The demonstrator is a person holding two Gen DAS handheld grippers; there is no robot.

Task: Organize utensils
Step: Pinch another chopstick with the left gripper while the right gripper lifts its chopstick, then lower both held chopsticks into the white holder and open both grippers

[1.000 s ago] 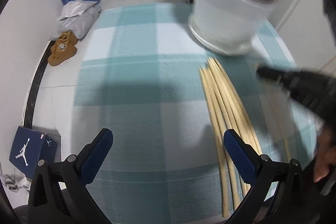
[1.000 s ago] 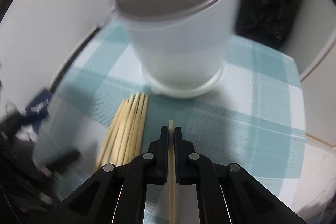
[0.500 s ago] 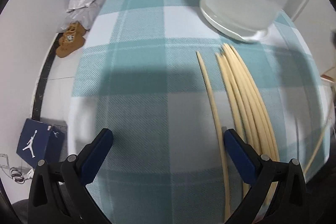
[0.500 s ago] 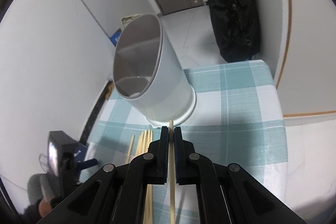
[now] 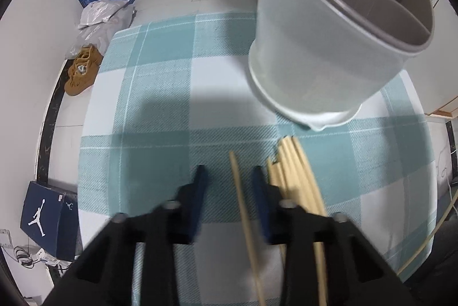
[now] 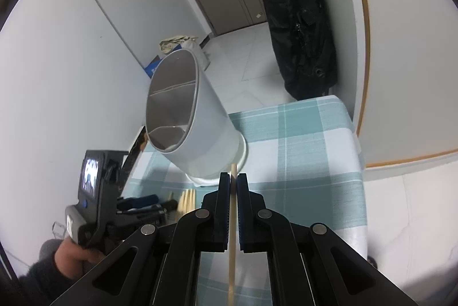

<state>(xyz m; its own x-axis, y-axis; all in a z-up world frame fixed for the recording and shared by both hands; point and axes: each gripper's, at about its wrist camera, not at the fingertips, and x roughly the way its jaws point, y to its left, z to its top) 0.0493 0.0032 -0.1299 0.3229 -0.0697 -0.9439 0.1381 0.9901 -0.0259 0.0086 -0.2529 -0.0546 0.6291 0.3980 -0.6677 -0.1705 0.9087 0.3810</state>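
We stand in a plain white-walled room with a tiled floor, and before us is a table (image 5: 160,82) under a teal-and-white checked cloth, with shoe boxes and a pair of brown shoes (image 5: 81,71) on the floor off its left edge. Going left to right, our left gripper (image 5: 229,185) hovers low over the near middle of the cloth with its tongs apart, straddling a single loose chopstick (image 5: 242,205) but not yet pressing on it. Just to its right lies the bundle of chopsticks (image 5: 292,174), tips pointing toward the far right corner. There stands the grey divided holder (image 5: 329,48), and as far as we can see its compartments hold nothing. On the right, our right gripper (image 6: 233,191) has its tongs together, clamped on one chopstick (image 6: 232,248) raised clear of the cloth, tip aimed near the holder's base. We judge the job is barely begun: one stick is lifted, none is filed, and the bundle waits.
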